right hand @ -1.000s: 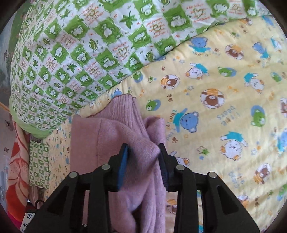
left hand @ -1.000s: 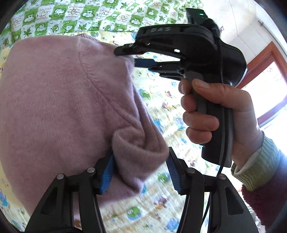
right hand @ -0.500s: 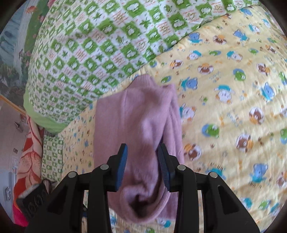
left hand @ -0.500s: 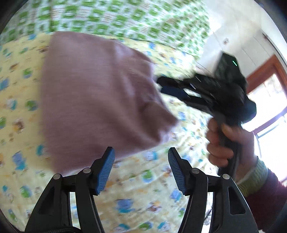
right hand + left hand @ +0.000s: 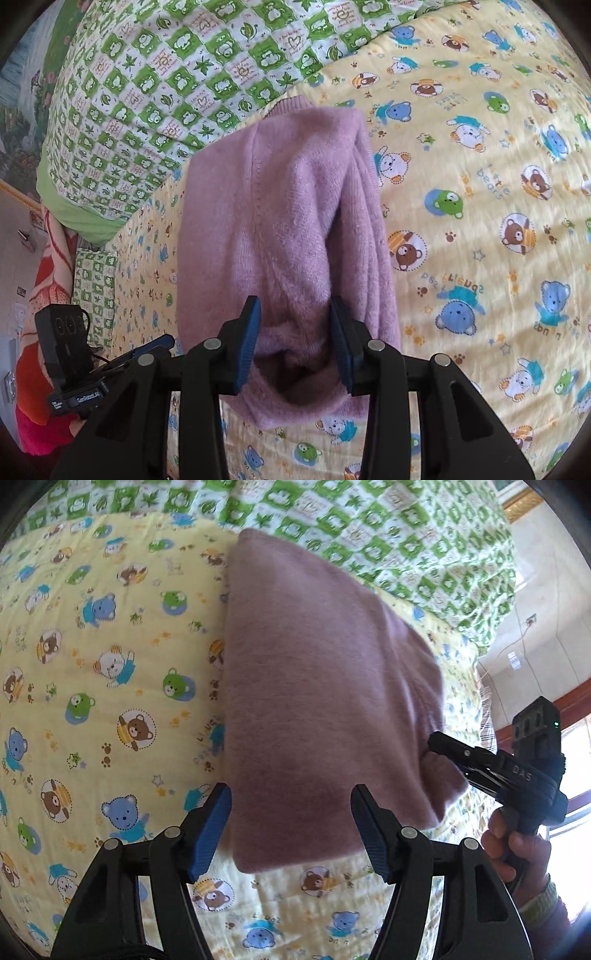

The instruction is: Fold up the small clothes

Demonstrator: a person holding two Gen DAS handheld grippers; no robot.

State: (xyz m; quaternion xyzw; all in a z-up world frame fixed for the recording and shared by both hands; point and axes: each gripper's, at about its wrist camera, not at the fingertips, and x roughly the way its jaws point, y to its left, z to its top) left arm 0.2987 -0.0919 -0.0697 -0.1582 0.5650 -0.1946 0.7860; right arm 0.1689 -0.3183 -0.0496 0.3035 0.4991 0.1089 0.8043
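Observation:
A small pink knit sweater (image 5: 317,701) lies folded on the yellow bear-print blanket (image 5: 92,664). My left gripper (image 5: 291,827) is open and empty, its blue pads apart just above the sweater's near edge. My right gripper (image 5: 295,339) has its jaws around a bunched fold at the sweater's (image 5: 280,221) near end, with the pads partly apart. In the left wrist view the right gripper (image 5: 439,746) touches the sweater's right corner.
A green-and-white checked quilt (image 5: 166,74) is bunched along the far side of the bear-print blanket (image 5: 480,184). A window with a wooden frame (image 5: 569,709) is at the right. The left gripper (image 5: 147,347) shows at the lower left of the right wrist view.
My left gripper let go of the sweater and pulled back. The sweater went from being held up to lying on the blanket. The right gripper's jaws have widened.

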